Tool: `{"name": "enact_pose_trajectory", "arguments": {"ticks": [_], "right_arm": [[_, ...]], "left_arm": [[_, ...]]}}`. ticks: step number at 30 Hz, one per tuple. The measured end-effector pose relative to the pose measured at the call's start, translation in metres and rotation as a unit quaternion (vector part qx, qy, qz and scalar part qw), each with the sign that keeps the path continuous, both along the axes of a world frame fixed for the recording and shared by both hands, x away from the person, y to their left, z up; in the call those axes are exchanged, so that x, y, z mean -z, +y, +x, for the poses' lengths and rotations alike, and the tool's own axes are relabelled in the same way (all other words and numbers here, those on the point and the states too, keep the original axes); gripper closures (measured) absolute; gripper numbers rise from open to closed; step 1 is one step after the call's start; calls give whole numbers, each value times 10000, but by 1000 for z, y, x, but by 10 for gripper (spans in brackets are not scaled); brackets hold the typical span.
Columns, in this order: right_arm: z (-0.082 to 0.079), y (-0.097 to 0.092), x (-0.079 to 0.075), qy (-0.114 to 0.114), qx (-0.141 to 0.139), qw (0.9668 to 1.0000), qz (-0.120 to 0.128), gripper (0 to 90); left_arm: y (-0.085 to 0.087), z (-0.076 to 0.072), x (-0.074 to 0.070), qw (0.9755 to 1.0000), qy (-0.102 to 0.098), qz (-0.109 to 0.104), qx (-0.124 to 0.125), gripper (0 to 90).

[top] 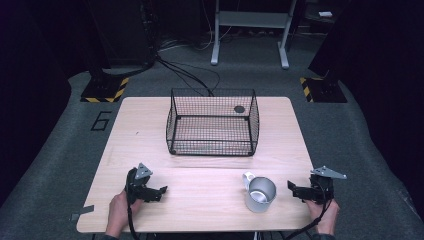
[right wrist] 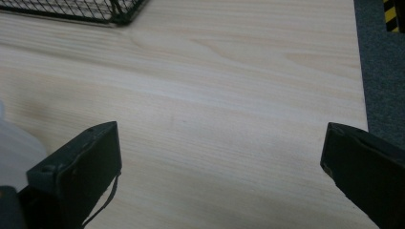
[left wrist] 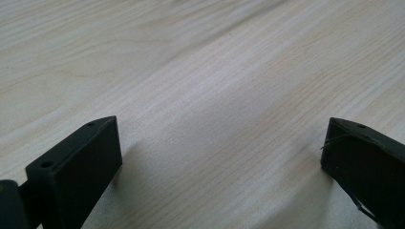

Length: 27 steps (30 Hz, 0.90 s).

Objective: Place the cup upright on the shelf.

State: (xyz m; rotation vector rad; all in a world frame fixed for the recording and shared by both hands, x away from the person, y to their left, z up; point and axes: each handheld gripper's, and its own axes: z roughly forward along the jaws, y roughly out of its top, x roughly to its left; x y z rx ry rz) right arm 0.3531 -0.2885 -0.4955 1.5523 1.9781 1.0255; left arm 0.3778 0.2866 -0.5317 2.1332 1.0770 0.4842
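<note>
A shiny metal mug with its handle toward the far left stands upright near the table's front edge, right of centre. A black wire basket sits at the middle back of the table, with a small dark round spot visible through its far right mesh. My left gripper rests low over the front left of the table, open, with bare wood between its jaws. My right gripper is open just right of the mug, apart from it, nothing between its jaws. The mug's pale blurred edge shows at left.
The light wooden table ends close to my right gripper, where grey carpet begins. The basket's corner shows at the top left of the right gripper view. A white frame and taped stand bases stand on the floor beyond.
</note>
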Motion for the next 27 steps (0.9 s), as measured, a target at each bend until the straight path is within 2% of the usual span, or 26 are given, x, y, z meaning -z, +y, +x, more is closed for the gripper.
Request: {"name": "enact_pose_trajectory", "arguments": {"ticks": [4, 13, 18, 27], "right_arm": [[-2, 4, -12, -91, -128, 9998, 91, 0], [-6, 16, -35, -254, -432, 9987, 80, 0], [-7, 23, -43, -294, -583, 9976, 219, 0], [-14, 46, -58, -397, -1052, 9929, 393, 0]], "left_arm": [[0, 0, 0, 10000, 1, -5, -3, 1], [0, 0, 0, 10000, 0, 2, 2, 1], [0, 0, 0, 10000, 1, 0, -1, 1], [0, 0, 0, 10000, 1, 1, 0, 0]]}}
